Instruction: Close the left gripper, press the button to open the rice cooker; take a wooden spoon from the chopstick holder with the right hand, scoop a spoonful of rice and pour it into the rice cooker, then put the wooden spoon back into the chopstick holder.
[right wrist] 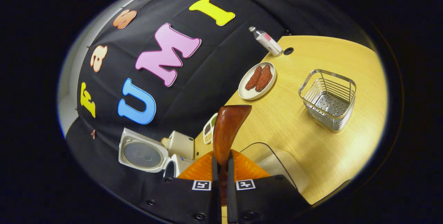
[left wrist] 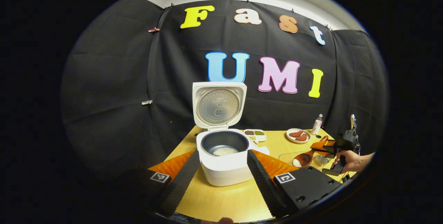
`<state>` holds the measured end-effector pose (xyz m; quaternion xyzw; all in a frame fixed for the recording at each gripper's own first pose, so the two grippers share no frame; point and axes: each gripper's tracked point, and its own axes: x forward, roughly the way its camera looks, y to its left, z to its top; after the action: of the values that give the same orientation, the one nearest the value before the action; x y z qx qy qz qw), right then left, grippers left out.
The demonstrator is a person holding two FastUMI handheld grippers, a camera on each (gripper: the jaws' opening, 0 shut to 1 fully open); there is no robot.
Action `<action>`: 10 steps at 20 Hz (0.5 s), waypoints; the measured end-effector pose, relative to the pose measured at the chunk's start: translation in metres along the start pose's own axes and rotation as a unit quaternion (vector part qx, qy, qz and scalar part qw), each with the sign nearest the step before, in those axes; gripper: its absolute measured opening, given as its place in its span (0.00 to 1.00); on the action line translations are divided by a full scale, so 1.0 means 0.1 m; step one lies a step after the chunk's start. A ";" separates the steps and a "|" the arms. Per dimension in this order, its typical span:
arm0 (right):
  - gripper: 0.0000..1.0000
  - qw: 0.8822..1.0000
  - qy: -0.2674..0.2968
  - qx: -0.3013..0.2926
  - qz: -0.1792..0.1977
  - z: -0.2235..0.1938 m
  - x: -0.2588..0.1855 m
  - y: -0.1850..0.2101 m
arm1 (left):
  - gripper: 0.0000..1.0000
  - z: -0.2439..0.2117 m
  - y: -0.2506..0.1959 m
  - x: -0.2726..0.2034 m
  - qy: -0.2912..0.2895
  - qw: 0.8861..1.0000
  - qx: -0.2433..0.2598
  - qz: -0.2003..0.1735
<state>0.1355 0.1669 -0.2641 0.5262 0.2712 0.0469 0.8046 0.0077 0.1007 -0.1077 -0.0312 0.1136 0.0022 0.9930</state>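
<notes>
The white rice cooker stands with its lid raised; a little rice lies in its dark pot. My left gripper is open, its fingers spread on either side of the cooker's front. Far right, a hand holds my right gripper, shut on the wooden spoon, whose bowl carries white rice low over the clear rice container. In the right gripper view, my right gripper clamps the spoon by its handle. The wire chopstick holder stands to the right.
On the wooden table are a plate of reddish pieces, a small bottle and a divided tray of beans. The clear rice container lies just under the spoon. The cooker sits far left.
</notes>
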 end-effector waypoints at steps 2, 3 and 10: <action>0.11 1.000 0.002 0.020 0.003 0.06 -0.07 0.10 | 0.95 0.01 -0.02 -0.01 -0.001 1.000 0.000 -0.002; 0.11 1.000 0.002 0.022 0.003 0.08 -0.10 0.15 | 0.95 0.02 -0.04 -0.02 -0.002 1.000 -0.002 -0.004; 0.11 0.996 -0.019 0.060 0.060 0.27 -0.21 1.15 | 0.95 -0.03 -0.11 -0.02 -0.005 1.000 -0.011 -0.016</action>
<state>0.1544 0.1879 -0.1477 0.5893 0.2258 0.0688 0.7727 0.0050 0.0892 -0.1095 -0.0436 0.1081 -0.0120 0.9931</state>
